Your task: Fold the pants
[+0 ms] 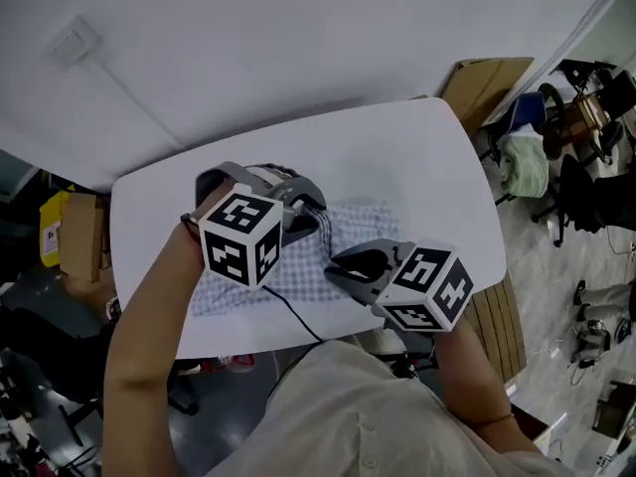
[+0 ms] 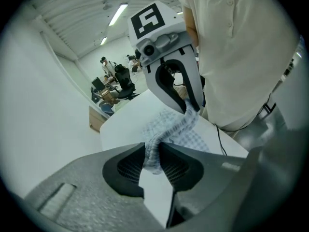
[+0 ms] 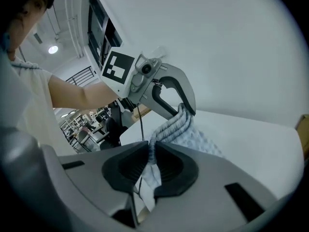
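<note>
The blue-and-white checked pants [image 1: 298,266] lie bunched on the white table [image 1: 397,157], with one edge lifted between the two grippers. My left gripper [image 1: 314,210] is shut on a twisted band of the cloth [image 2: 153,153]. My right gripper [image 1: 336,264] is shut on the other end of that band [image 3: 150,163]. The cloth runs taut from one pair of jaws to the other. In the left gripper view the right gripper [image 2: 191,109] hangs above the pants [image 2: 166,127]. In the right gripper view the left gripper [image 3: 186,109] shows above the pants [image 3: 195,137].
A cardboard box [image 1: 484,82] leans past the table's far right corner. Office chairs and clutter [image 1: 581,157] fill the floor at the right. A slatted wooden bench [image 1: 497,326] stands by the near right edge. A yellow item [image 1: 55,229] stands at the left.
</note>
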A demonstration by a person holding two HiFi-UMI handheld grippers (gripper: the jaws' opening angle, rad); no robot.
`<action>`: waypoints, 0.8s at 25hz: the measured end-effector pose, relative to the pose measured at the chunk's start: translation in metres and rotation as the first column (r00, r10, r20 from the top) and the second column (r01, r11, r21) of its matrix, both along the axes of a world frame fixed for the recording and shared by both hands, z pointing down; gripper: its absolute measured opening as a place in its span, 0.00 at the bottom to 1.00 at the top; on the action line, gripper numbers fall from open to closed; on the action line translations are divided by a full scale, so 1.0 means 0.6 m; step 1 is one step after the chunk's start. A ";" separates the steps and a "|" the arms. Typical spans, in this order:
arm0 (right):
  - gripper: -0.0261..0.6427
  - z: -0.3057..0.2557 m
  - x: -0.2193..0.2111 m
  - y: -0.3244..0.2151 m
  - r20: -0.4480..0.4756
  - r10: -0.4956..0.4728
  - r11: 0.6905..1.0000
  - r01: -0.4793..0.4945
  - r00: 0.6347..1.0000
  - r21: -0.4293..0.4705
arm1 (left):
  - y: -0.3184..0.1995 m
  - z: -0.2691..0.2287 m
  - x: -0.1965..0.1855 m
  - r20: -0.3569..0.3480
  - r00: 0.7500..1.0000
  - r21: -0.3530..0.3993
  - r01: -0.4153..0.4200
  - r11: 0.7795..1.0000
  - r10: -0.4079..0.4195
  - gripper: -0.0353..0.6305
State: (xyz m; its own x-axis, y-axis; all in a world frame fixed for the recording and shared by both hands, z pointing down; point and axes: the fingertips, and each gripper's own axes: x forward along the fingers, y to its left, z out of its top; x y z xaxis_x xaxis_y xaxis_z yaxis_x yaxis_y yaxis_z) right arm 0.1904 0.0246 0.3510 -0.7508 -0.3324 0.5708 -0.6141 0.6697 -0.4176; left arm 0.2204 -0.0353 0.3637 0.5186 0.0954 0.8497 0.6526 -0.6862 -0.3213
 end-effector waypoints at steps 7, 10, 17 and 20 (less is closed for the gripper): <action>0.13 0.022 -0.223 -0.026 0.056 -0.162 0.985 0.165 0.985 -0.049 | -0.033 0.025 -0.237 0.021 0.983 -0.005 0.181 0.983 -0.181 0.20; 0.13 0.056 -0.308 -0.037 0.051 -0.205 0.974 0.209 0.977 -0.090 | -0.046 0.061 -0.331 0.057 0.968 -0.009 0.244 0.970 -0.243 0.20; 0.13 0.153 -0.455 -0.061 0.008 -0.205 0.967 0.204 0.979 -0.151 | -0.072 0.164 -0.473 0.111 0.948 0.052 0.293 0.955 -0.298 0.20; 0.13 0.196 -0.501 -0.068 -0.021 -0.189 0.970 0.183 0.982 -0.159 | -0.081 0.202 -0.511 0.147 0.947 0.091 0.275 0.957 -0.286 0.20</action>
